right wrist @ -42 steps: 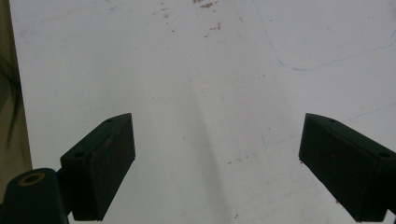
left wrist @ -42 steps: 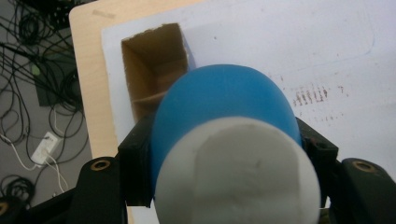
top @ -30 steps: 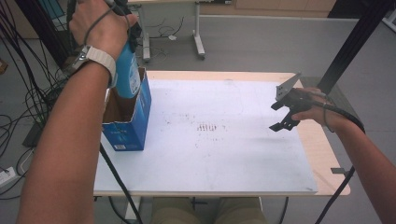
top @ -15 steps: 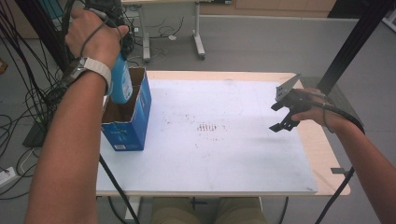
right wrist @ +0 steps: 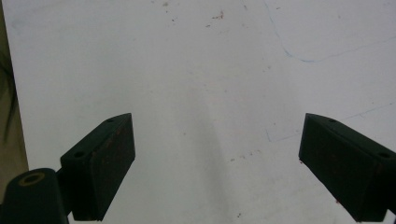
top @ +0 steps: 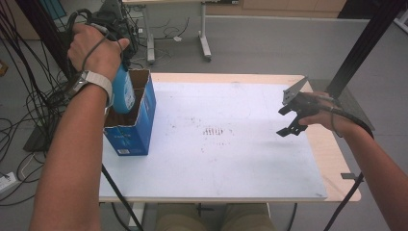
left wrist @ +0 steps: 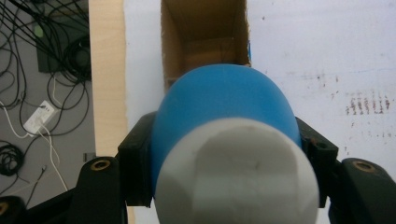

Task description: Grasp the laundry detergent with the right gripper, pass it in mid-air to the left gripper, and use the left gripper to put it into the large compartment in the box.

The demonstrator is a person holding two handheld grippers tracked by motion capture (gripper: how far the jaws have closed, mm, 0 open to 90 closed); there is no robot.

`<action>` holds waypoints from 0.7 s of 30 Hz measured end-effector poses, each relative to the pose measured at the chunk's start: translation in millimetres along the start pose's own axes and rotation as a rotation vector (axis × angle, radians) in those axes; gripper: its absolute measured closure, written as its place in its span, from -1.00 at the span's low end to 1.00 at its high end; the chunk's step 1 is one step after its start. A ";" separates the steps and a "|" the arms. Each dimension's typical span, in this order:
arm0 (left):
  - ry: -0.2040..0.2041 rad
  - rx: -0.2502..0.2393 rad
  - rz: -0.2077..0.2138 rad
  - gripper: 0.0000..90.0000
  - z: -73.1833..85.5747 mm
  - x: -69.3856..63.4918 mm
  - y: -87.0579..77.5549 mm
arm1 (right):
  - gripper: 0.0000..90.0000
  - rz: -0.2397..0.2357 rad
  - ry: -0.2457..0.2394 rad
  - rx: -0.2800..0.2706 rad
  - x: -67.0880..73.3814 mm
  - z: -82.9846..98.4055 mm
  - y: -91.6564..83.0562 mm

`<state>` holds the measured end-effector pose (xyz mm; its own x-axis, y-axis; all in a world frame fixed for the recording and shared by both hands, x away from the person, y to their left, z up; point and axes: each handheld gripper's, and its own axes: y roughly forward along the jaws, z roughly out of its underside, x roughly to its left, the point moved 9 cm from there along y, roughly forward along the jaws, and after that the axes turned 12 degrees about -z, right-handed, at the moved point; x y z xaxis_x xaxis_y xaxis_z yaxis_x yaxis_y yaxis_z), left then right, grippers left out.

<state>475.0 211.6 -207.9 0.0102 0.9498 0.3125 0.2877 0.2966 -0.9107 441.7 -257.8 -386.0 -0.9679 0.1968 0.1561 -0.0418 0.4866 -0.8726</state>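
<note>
1. Now, counted left to right: one blue bottle (top: 123, 91), one open blue carton (top: 137, 126), two grippers.
2. Far left, left gripper (top: 117, 29) clamped on the bottle, both black pads pressed to its blue body in the left gripper view (left wrist: 224, 116), white cap (left wrist: 238, 172) nearest the camera.
3. Bottle upright, long axis vertical, bottom end down inside the carton's open top.
4. White sheet (top: 231, 159) stained with small dark marks, laid over a wooden table (top: 332, 149); grey floor, black cables at left.
5. Far right, right gripper (top: 290, 118) spread wide, gripping nothing, above the sheet's right edge.
</note>
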 end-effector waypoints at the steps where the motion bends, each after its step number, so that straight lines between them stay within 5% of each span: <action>1: -0.004 -0.002 0.002 -0.17 0.5 0.2 2.2 | -0.76 0.001 0.001 0.001 0.0 0.3 0.0; 21: 0.016 0.013 0.013 -0.17 13.8 -6.8 48.8 | -0.76 -0.004 0.021 -0.001 -0.8 6.0 4.5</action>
<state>475.8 221.0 -258.1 0.0292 0.9519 0.3051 0.2752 0.2858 -0.9179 440.8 -260.9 -392.8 -0.9623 0.2126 0.1697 -0.0457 0.4888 -0.8712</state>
